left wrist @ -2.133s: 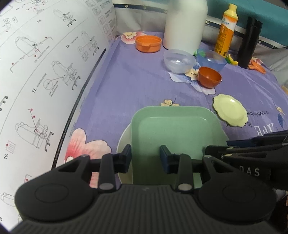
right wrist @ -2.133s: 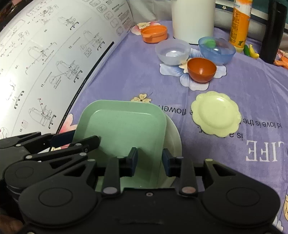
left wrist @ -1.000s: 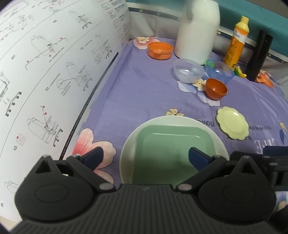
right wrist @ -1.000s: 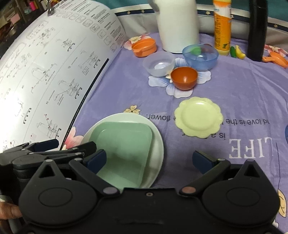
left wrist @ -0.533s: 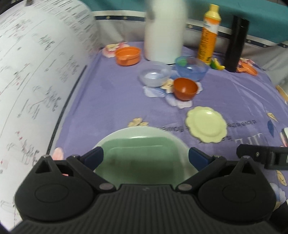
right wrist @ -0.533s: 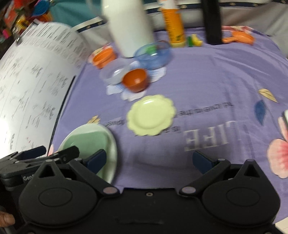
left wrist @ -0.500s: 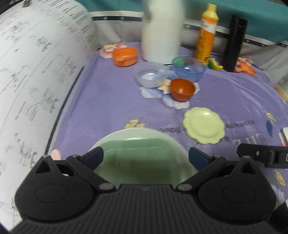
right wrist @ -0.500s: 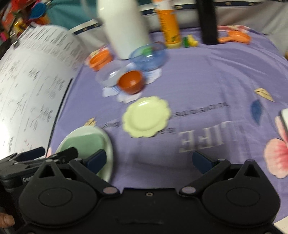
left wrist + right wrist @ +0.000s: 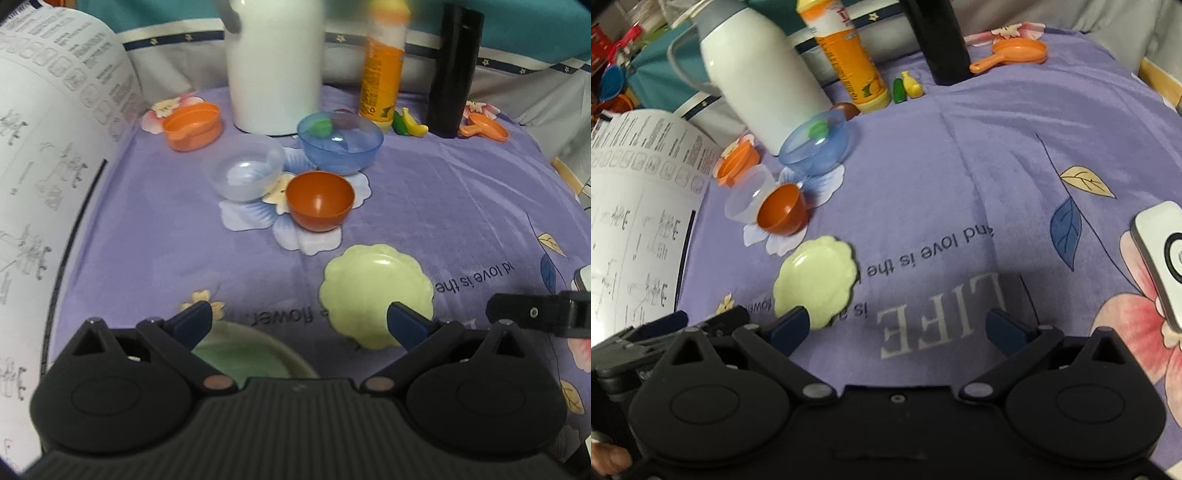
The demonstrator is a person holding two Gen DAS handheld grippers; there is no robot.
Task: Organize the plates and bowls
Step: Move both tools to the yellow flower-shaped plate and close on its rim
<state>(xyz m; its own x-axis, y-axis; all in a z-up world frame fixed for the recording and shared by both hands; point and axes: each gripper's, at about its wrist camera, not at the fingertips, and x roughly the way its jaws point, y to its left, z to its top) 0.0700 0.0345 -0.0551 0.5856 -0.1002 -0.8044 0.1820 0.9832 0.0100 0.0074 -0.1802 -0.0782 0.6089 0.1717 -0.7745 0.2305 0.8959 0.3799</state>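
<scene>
My left gripper (image 9: 299, 319) is open and empty, held above the purple cloth. Just under it lies the green square plate (image 9: 236, 360) on a white round plate (image 9: 295, 363), mostly hidden by the gripper body. A pale yellow scalloped plate (image 9: 375, 295) lies just beyond the right finger; it also shows in the right wrist view (image 9: 816, 282). Beyond it are an orange bowl (image 9: 319, 205), a clear bowl (image 9: 245, 171) and a blue bowl (image 9: 340, 147). My right gripper (image 9: 895, 328) is open and empty, right of the yellow plate.
A white thermos (image 9: 275, 62), an orange juice bottle (image 9: 382, 74) and a black flask (image 9: 452, 70) stand at the back. An orange cup (image 9: 192, 125) sits at the back left. A large instruction sheet (image 9: 40, 184) rises along the left. A white device (image 9: 1161, 254) lies at the right.
Both grippers opened and let go of the green plate onto the white plate, then pulled back and swung right toward the yellow plate and bowls.
</scene>
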